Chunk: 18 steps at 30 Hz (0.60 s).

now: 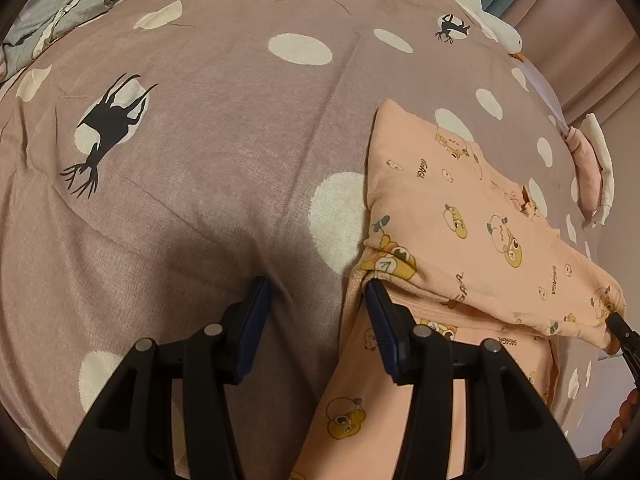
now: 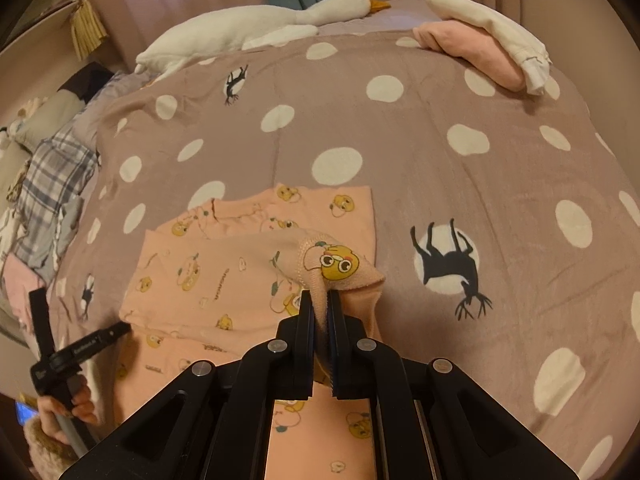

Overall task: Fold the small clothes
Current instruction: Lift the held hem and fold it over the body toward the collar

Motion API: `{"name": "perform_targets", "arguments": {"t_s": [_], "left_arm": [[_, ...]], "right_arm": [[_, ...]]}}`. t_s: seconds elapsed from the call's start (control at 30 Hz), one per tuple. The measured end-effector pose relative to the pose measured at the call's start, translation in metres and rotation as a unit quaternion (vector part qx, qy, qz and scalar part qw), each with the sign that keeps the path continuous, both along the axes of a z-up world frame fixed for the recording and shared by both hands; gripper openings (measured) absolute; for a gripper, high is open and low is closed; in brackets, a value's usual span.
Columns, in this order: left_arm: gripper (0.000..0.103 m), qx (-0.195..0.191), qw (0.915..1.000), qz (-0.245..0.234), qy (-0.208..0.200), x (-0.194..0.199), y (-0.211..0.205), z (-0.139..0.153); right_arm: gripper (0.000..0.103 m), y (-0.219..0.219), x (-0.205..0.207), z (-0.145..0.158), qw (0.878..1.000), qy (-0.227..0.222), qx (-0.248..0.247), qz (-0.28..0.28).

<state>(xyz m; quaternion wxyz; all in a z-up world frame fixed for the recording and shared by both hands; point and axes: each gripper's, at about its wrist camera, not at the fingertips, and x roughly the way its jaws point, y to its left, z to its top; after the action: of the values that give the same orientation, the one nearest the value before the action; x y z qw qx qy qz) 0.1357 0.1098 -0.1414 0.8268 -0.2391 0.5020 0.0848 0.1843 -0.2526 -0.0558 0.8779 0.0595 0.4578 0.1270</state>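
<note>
The pink garment (image 2: 224, 280), printed with yellow cartoon faces, lies on the spotted bed cover (image 2: 420, 120) in the lower middle of the right wrist view, one layer doubled over the rest. The right tool (image 2: 322, 300) is clenched on a ribbed hem corner of it, the cloth rising pinched between the two pads. In the left wrist view the garment (image 1: 472, 216) fills the lower right; the left tool (image 1: 316, 300) is released, its jaws apart, the right-hand finger (image 1: 380, 312) touching under the folded edge and the other finger over bare cover. A plush goose (image 2: 248, 28) and folded clothes (image 2: 484, 44) lie along the top of the right wrist view.
</note>
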Motion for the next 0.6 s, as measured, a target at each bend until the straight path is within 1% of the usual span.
{"name": "perform_targets", "arguments": {"t_s": [0.2,0.43,0.6], "left_arm": [[0.051,-0.006,1.0,0.001,0.0,0.0,0.002,-0.001],[0.051,0.005,1.0,-0.002,0.001,0.0,-0.001,0.0],[0.052,0.003,1.0,0.0,0.001,0.001,0.0,-0.001]], "right_arm": [[0.007,0.0,0.001,-0.005,1.0,0.006,-0.01,-0.002],[0.007,-0.003,0.001,-0.011,1.0,0.013,-0.008,-0.007],[0.007,-0.004,0.0,-0.016,1.0,0.018,-0.009,-0.011]]}}
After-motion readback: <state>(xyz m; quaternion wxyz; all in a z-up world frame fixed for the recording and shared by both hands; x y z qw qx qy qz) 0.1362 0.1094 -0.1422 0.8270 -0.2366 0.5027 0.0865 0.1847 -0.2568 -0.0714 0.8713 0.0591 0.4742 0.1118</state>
